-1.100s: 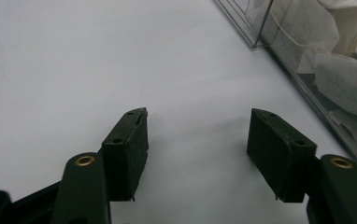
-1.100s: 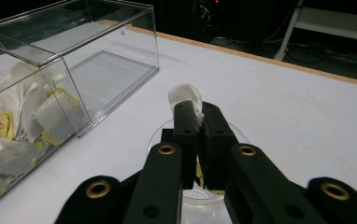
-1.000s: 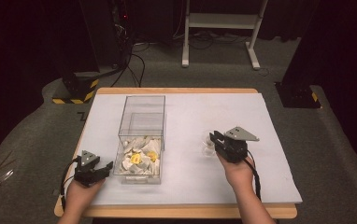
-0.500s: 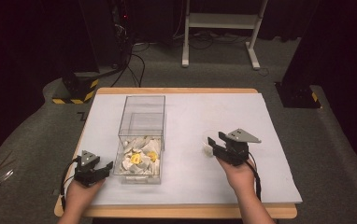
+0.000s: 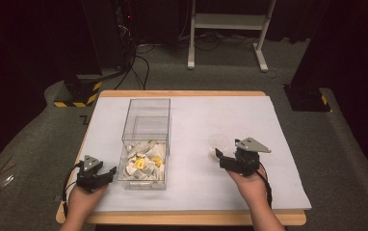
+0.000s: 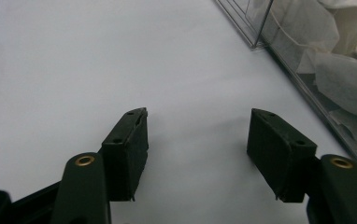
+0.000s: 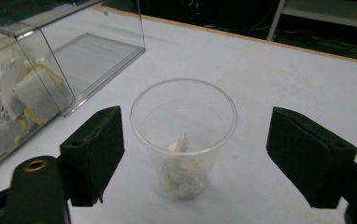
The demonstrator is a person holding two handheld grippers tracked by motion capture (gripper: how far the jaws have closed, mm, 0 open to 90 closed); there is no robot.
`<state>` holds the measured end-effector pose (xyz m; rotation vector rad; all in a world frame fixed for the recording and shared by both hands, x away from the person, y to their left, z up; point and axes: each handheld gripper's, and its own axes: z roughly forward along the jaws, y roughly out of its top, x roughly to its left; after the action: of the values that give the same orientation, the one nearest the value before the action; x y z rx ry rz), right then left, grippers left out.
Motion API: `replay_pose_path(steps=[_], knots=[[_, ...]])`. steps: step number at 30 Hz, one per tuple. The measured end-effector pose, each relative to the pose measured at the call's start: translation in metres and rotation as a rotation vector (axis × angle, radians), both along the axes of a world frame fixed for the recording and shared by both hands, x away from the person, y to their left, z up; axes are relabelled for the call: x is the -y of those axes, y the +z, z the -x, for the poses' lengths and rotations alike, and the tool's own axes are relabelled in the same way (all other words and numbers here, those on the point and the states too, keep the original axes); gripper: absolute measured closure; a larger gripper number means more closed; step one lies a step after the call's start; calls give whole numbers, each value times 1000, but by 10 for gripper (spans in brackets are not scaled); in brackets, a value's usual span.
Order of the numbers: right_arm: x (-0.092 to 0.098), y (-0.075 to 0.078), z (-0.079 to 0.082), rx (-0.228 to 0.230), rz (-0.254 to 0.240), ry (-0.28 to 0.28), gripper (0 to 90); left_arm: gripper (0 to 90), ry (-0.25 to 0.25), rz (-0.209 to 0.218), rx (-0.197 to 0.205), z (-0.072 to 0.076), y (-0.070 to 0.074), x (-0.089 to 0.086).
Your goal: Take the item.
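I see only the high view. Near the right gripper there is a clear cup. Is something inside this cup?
Observer: Yes. In the right gripper view a white tea bag lies at the bottom of the clear cup.
Operator: Do the jaws press the cup?
Observer: No. The right gripper has just been opening; the cup stands free between its jaws.
Operator: And the left gripper?
Observer: The left gripper is open over bare white table, beside the clear box.
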<state>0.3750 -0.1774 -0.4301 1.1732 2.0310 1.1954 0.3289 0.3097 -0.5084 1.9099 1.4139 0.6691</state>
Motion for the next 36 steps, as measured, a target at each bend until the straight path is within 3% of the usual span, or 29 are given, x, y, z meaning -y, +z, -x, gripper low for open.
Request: replay_pose_path(steps=[12, 22, 36], knots=[[10, -19, 9, -50, 29, -16, 153, 386, 2, -1, 2, 0, 0, 0], [19, -44, 18, -112, 46, -34, 147, 386, 4, -2, 2, 0, 0, 1], [16, -69, 26, -177, 147, -19, 138, 385, -11, -30, 10, 2, 1, 3]])
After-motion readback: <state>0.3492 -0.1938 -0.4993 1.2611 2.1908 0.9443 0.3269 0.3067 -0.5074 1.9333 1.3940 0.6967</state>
